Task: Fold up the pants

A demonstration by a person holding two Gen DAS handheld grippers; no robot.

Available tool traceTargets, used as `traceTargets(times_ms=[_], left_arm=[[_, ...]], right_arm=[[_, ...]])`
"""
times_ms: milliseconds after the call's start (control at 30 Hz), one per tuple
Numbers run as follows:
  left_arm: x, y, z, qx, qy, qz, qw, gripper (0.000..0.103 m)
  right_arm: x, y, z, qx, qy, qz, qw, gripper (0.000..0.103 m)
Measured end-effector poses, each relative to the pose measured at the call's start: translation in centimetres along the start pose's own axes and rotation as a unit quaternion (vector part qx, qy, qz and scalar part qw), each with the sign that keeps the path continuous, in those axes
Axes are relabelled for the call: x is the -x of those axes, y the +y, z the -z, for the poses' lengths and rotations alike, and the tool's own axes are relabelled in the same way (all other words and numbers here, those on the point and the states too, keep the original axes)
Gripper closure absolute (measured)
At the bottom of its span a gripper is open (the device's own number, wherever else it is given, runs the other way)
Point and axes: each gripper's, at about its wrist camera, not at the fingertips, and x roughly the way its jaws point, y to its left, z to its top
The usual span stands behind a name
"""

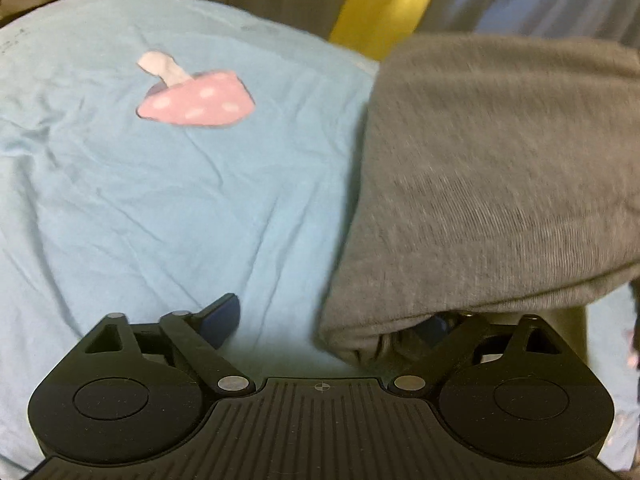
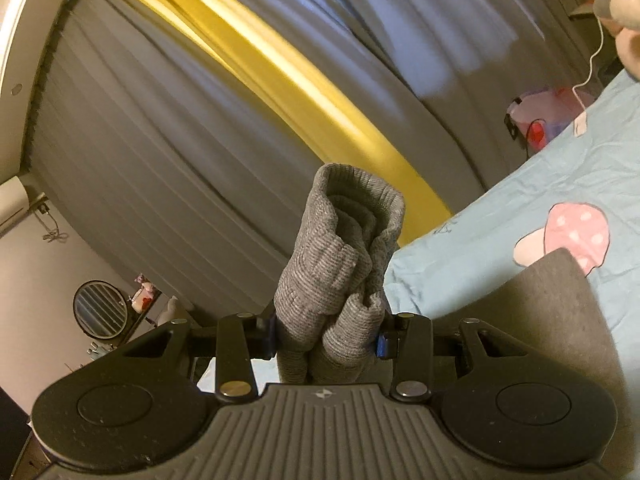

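Observation:
The grey knit pants (image 1: 500, 184) hang over the right side of a light blue bed sheet (image 1: 160, 200), their lower corner lifted off it. My left gripper (image 1: 330, 322) is open wide just above the sheet. Its left pad (image 1: 224, 316) is bare, while the pants' bottom edge drapes over the right finger and hides it. In the right wrist view my right gripper (image 2: 326, 340) is shut on a bunched, folded-over ribbed end of the pants (image 2: 340, 240), held up in the air. More grey cloth (image 2: 560, 320) spreads below to the right.
The sheet (image 2: 500, 208) carries pink mushroom prints (image 1: 196, 98). Behind the bed hang grey curtains (image 2: 160, 140) with a yellow strip (image 2: 300, 88). A round mirror (image 2: 100, 308) stands far left; a pink bag (image 2: 548, 116) and a white cable (image 2: 592, 60) sit at the bed's far edge.

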Motion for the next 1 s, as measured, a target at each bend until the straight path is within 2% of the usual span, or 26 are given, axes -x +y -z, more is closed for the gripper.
traceTargets(times_ms=[67, 133, 167, 233, 333, 367, 433, 467, 533, 600, 667, 700, 800, 867, 967, 1000], left_arm=[[0.5, 0.3, 0.0, 0.002, -0.016, 0.005, 0.9999, 0.016], [0.5, 0.4, 0.0, -0.003, -0.02, 0.022, 0.9995, 0.034], [0.5, 0.4, 0.2, -0.006, -0.02, 0.026, 0.9994, 0.038], [0.7, 0.1, 0.2, -0.01, -0.02, 0.028, 0.9993, 0.06], [1.2, -0.1, 0.1, -0.007, -0.041, 0.038, 0.9984, 0.076], [1.7, -0.3, 0.4, -0.01, -0.057, 0.045, 0.9973, 0.077], [2.4, -0.4, 0.5, -0.015, -0.073, 0.06, 0.9954, 0.076], [2.2, -0.4, 0.5, -0.014, -0.068, 0.06, 0.9958, 0.072], [1.1, -0.3, 0.2, -0.005, -0.033, 0.048, 0.9983, 0.053], [-0.1, 0.2, -0.1, 0.012, 0.013, 0.038, 0.9991, 0.053], [-0.6, 0.5, -0.3, 0.021, 0.026, 0.044, 0.9985, 0.051], [-0.6, 0.5, -0.3, 0.021, 0.026, 0.053, 0.998, 0.049], [-1.0, 0.5, -0.5, 0.02, 0.029, 0.041, 0.9986, 0.043], [-1.3, 0.3, -0.5, 0.018, 0.031, 0.038, 0.9986, 0.043], [-1.3, -0.2, -0.6, 0.008, 0.028, 0.033, 0.999, 0.045], [-1.3, -0.3, -0.6, 0.006, 0.026, 0.032, 0.9991, 0.046]], right_arm=[[0.2, -0.4, 0.1, -0.005, -0.002, 0.004, 1.0, 0.061], [0.4, -1.2, 0.3, -0.014, -0.001, 0.013, 1.0, 0.061], [0.5, -1.7, 0.4, -0.019, 0.001, 0.018, 1.0, 0.061], [1.0, -2.2, 0.8, -0.025, 0.002, 0.026, 0.999, 0.061], [1.6, -3.1, 1.3, -0.024, 0.001, 0.039, 0.999, 0.061], [1.9, -3.3, 1.5, -0.019, -0.002, 0.042, 0.999, 0.061], [2.5, -3.9, 2.0, -0.013, -0.009, 0.047, 0.999, 0.061], [2.8, -4.5, 2.3, -0.011, -0.013, 0.051, 0.999, 0.061], [3.0, -6.4, 3.3, -0.015, -0.011, 0.083, 0.996, 0.061], [1.8, -9.0, 4.4, -0.034, 0.028, 0.142, 0.989, 0.06], [0.4, -12.2, 5.6, -0.075, 0.085, 0.181, 0.977, 0.058], [0.3, -13.4, 6.1, -0.097, 0.093, 0.193, 0.972, 0.054], [1.1, -14.9, 6.7, -0.14, 0.06, 0.159, 0.975, 0.047], [0.6, -15.2, 6.4, -0.15, 0.062, 0.153, 0.975, 0.042], [0.2, -15.5, 6.3, -0.158, 0.059, 0.144, 0.975, 0.042], [0.3, -15.8, 6.4, -0.162, 0.055, 0.142, 0.975, 0.045]])
